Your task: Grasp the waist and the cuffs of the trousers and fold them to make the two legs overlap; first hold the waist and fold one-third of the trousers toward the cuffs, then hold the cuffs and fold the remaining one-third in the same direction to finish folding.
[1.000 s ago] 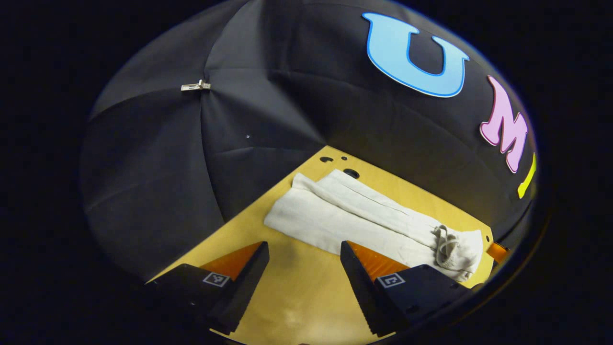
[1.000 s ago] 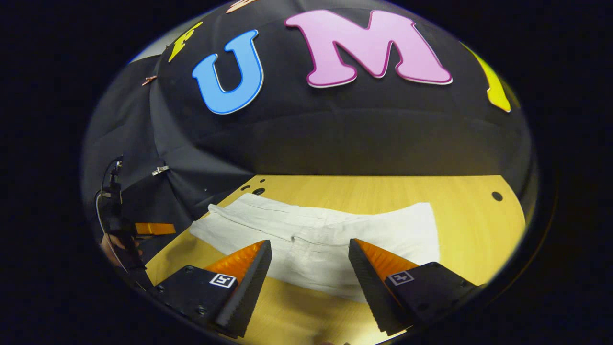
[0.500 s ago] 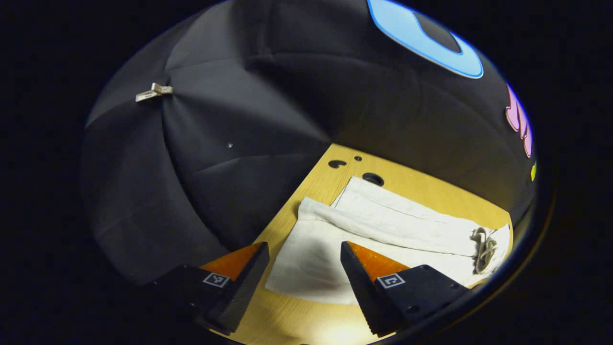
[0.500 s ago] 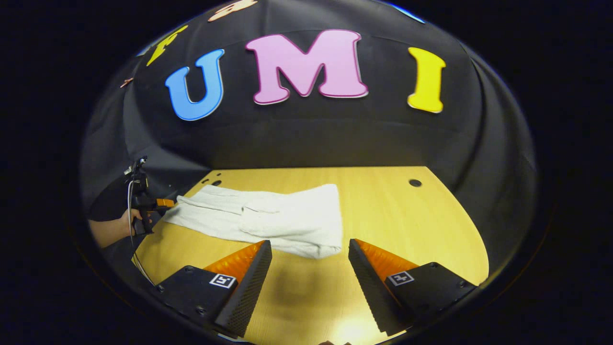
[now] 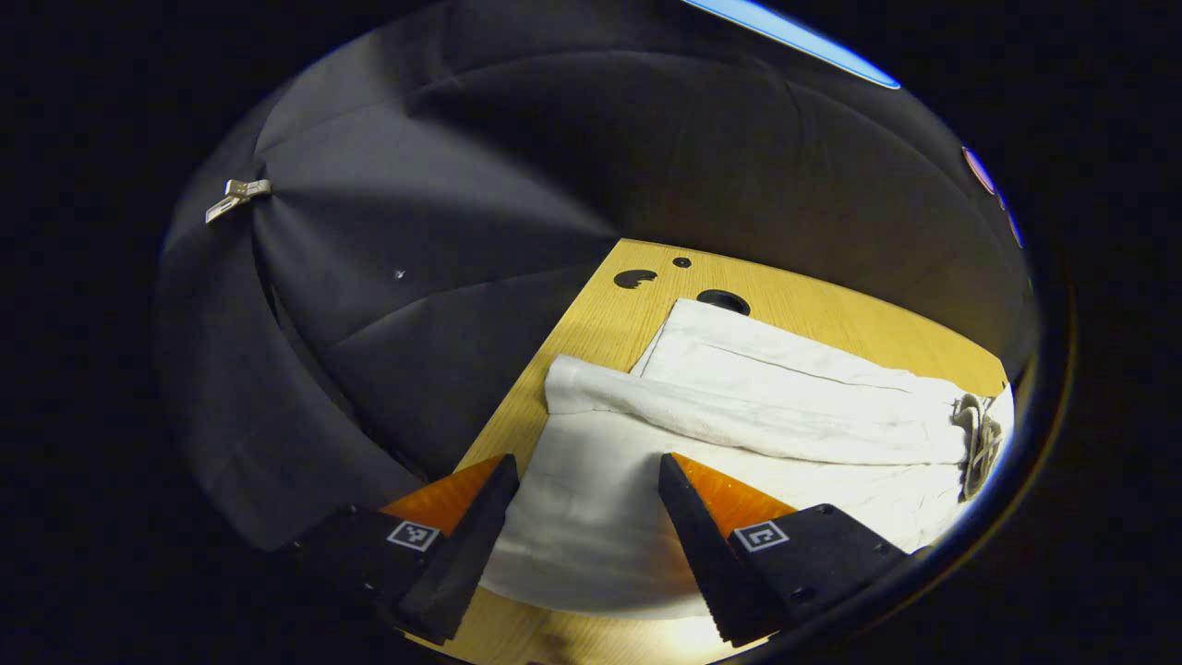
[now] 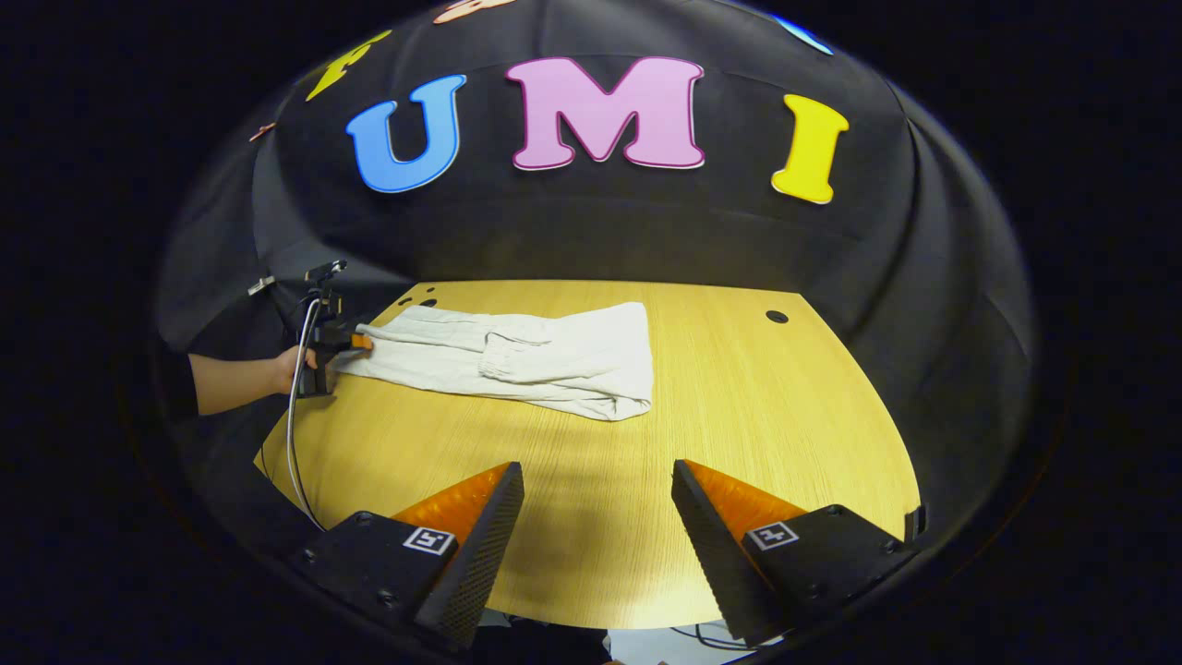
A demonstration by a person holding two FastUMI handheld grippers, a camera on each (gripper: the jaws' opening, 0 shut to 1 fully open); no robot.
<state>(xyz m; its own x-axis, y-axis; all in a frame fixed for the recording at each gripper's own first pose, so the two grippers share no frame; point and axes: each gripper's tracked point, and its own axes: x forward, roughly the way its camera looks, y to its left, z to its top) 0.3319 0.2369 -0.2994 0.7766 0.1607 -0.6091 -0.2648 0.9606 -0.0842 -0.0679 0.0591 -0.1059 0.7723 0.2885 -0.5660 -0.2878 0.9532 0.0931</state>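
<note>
- White trousers (image 6: 517, 358) lie partly folded on the wooden table (image 6: 739, 416), toward its far left.
- The left gripper (image 5: 584, 503) hangs wide open over the cuff end (image 5: 591, 480), fingers gripping nothing.
- The right gripper (image 6: 596, 517) sits open above bare table, well apart from the trousers.
- A hand (image 6: 294, 369) holds the left gripper at the cuffs.

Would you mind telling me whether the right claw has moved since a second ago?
Yes. The right claw has backed away from the trousers: it was over the waist end, and bare wooden table now lies between them.
</note>
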